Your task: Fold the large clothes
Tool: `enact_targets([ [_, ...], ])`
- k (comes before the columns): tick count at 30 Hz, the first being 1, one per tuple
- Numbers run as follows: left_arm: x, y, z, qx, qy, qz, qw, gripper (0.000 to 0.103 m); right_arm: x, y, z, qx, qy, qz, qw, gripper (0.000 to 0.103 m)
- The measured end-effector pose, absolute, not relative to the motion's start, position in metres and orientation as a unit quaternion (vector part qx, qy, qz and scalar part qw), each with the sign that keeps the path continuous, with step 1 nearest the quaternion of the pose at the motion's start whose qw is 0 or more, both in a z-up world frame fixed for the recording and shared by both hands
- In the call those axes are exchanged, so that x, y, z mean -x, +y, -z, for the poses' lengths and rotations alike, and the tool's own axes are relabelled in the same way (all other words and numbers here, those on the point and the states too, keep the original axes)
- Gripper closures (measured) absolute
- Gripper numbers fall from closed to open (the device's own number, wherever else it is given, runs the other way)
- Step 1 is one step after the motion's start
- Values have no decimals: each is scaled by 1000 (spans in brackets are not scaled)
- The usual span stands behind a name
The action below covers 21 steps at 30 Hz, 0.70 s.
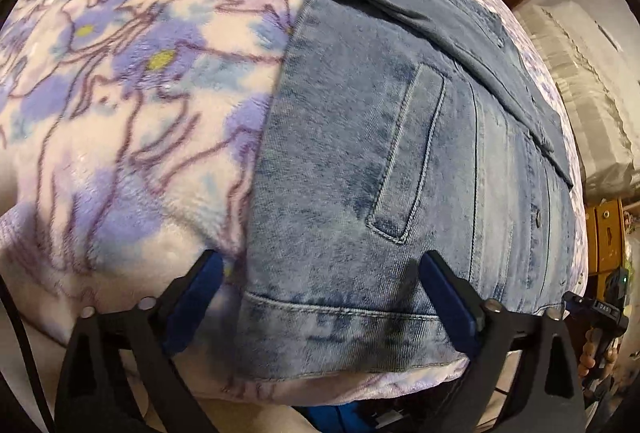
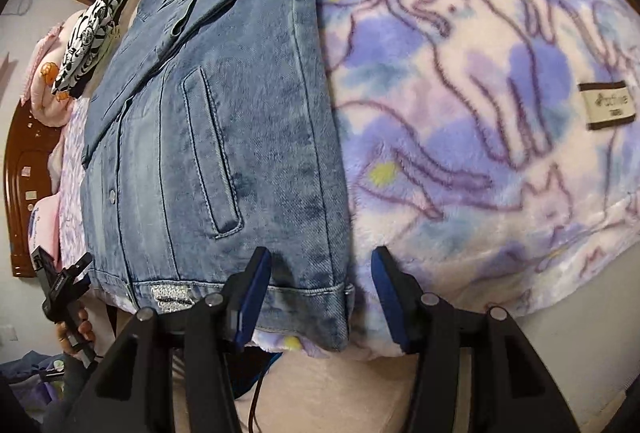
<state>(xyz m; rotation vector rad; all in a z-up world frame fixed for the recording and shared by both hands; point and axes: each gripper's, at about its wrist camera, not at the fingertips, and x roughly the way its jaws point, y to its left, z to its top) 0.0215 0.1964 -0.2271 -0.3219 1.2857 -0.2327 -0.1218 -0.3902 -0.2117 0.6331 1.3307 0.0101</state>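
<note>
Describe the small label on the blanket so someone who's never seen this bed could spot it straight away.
Start at the purple flowered blanket covering the bed, and look to the side away from the denim jacket. Near the blanket's edge sits a small cream label with dark brown bands, the only plain rectangular patch on the pattern.

Left gripper [image 1: 320,297] points steeply down, fingers [image 1: 192,297] spread wide, blue pads facing each other, nothing pressed between them. Right gripper [image 2: 320,297] also points steeply down, fingers [image 2: 252,297] partly apart, pads not pressing on anything. In the right wrist view the person's left hand [image 2: 74,329] shows at lower left, wrapped around the handle of its gripper. In the left wrist view the right hand [image 1: 600,347] shows at the lower right edge.
</note>
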Motion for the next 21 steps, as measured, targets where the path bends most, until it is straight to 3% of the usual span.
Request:
enact_targets([
  [10,-28,190,238,142,601,120,777,0,125,-371,237,-303,604,-52,735,38],
  [14,-32,195,241,162,602,134,770,0,125,-371,238,-303,598,-53,740,37],
  [17,-33,192,241,146,612,140,765,1,127,-369,235,-294,594,-46,747,43],
  [18,-32,192,240,134,615,138,765,4,128,-369,234,-291,594,-44,749,47],
  [21,-34,177,232,95,623,132,765,27,130,-369,225,-280,590,-41,756,60],
])
